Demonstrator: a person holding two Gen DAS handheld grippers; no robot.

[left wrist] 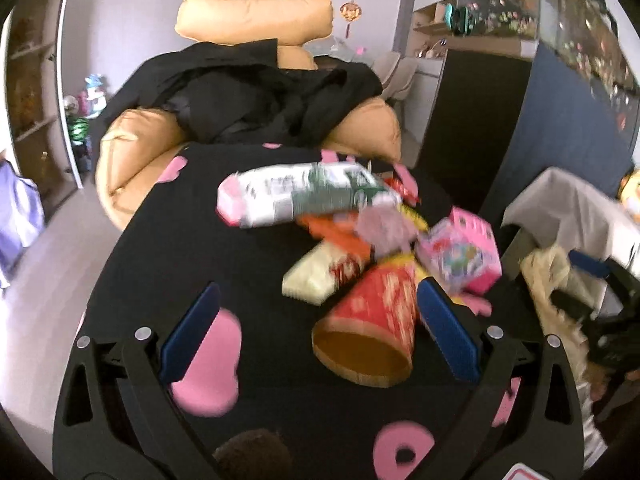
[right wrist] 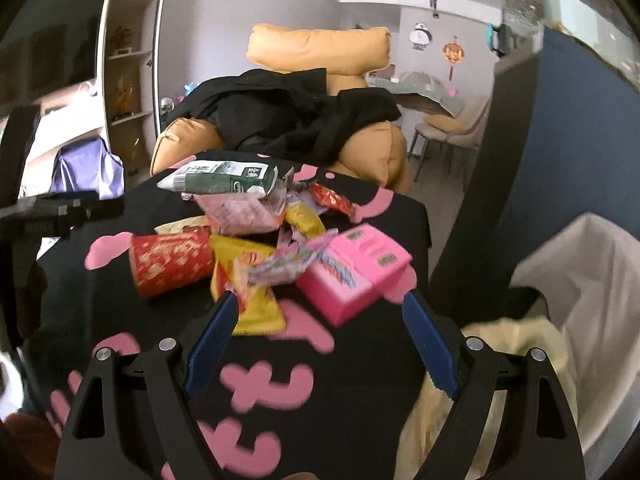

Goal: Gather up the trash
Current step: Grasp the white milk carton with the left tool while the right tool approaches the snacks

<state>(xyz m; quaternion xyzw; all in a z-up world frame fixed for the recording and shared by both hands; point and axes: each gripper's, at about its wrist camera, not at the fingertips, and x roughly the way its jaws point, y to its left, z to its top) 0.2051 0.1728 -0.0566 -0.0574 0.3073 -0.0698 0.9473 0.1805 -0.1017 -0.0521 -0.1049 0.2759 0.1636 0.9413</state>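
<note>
Trash is heaped on the desk [right wrist: 360,400] beside the white-lined bin [right wrist: 592,280]. Both grippers' jaws are spread wide, empty. The red paper cup [left wrist: 372,320], nearest the left gripper [left wrist: 320,336], is probably best pinched across its rim, gently so it isn't crushed; the right gripper [right wrist: 320,340] is better saved for the pink box [right wrist: 356,272].

Tan armchair [left wrist: 352,132] draped with black clothing [left wrist: 256,96], wall shelves [right wrist: 128,60], dining chairs [right wrist: 452,128], purple cloth [right wrist: 86,168]

Blurred wrappers, toppled red cup [left wrist: 372,320] and pink box [right wrist: 352,272], seemingly heaped together.
</note>
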